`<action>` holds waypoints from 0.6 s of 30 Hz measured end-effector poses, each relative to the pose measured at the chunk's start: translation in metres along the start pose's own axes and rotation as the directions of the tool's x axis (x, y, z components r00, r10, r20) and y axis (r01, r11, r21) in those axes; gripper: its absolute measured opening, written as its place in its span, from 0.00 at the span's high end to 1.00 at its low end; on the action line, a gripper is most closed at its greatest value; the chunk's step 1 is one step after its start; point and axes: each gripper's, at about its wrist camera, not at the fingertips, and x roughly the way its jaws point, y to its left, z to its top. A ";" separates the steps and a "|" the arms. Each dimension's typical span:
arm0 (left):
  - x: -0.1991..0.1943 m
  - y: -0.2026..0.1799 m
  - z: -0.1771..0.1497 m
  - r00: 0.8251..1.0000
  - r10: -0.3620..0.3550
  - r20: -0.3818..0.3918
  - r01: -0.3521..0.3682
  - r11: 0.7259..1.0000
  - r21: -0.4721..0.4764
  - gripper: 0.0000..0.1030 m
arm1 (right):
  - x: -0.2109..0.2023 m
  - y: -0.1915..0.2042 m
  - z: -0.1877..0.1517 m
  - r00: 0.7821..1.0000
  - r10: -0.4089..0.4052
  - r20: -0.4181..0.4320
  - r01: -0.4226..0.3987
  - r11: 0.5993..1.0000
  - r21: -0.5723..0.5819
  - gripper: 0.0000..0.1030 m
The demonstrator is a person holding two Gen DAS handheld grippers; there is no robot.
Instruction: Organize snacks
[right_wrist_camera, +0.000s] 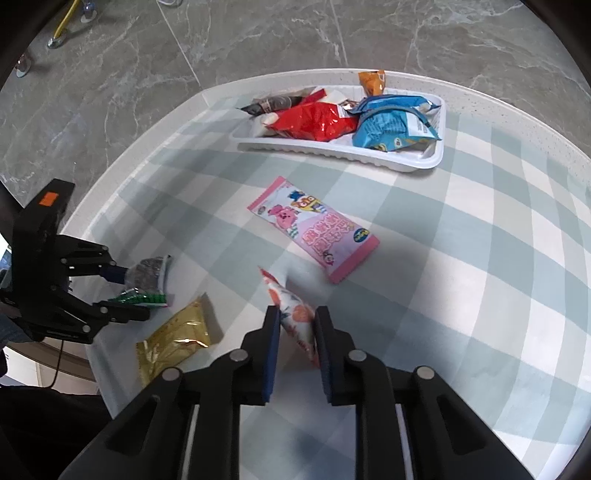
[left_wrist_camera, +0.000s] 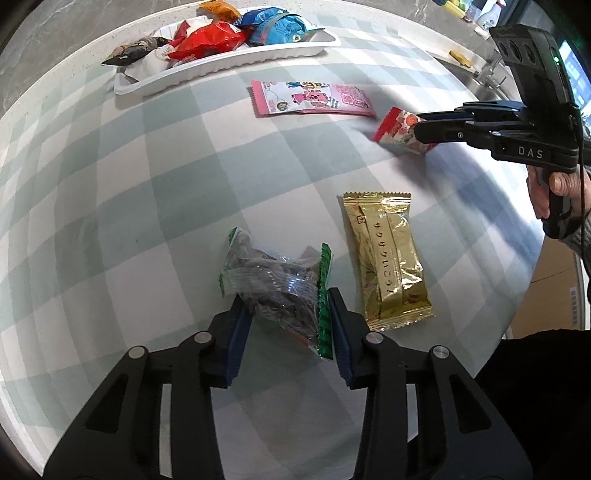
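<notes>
My left gripper (left_wrist_camera: 286, 306) is shut on a clear green-edged packet of dark snacks (left_wrist_camera: 273, 284), low over the checked cloth; it also shows in the right wrist view (right_wrist_camera: 146, 277). My right gripper (right_wrist_camera: 295, 317) is shut on a small red-and-white packet (right_wrist_camera: 295, 314), seen in the left wrist view (left_wrist_camera: 397, 129) held above the table. A gold packet (left_wrist_camera: 388, 258) lies right of the left gripper. A pink cartoon packet (left_wrist_camera: 314, 98) lies mid-table. A white tray (left_wrist_camera: 221, 68) at the far side holds red, blue, orange and dark snack bags.
The round table has a green-and-white checked cloth (left_wrist_camera: 110, 184). Its edge runs close on the right in the left wrist view. Grey marble floor (right_wrist_camera: 258, 33) lies beyond the table. The tray shows in the right wrist view (right_wrist_camera: 332, 151).
</notes>
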 end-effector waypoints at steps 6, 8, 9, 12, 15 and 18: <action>-0.002 -0.006 0.001 1.000 -0.027 0.002 0.027 1.000 -0.009 0.67 | -0.005 0.004 -0.003 1.000 0.018 0.012 -0.018 1.000 0.006 0.81; -0.002 -0.008 0.002 0.999 -0.033 0.003 0.033 0.999 -0.013 0.68 | -0.007 0.005 -0.005 1.000 0.022 0.018 -0.022 1.000 0.007 0.81; -0.002 -0.009 0.002 0.999 -0.035 0.005 0.035 0.999 -0.016 0.69 | -0.009 0.005 -0.005 0.999 0.027 0.021 -0.027 1.000 0.008 0.81; -0.004 -0.012 0.004 0.999 -0.041 0.012 0.042 0.999 -0.026 0.70 | -0.013 0.006 -0.006 0.999 0.038 0.031 -0.038 0.999 0.008 0.81; -0.005 -0.013 0.006 0.999 -0.045 0.021 0.046 0.998 -0.037 0.76 | -0.017 0.006 -0.006 0.998 0.052 0.041 -0.052 0.999 0.011 0.81; -0.007 -0.013 0.009 0.998 -0.049 0.027 0.050 0.997 -0.057 0.98 | -0.023 0.006 -0.006 0.997 0.062 0.052 -0.063 0.998 0.009 0.81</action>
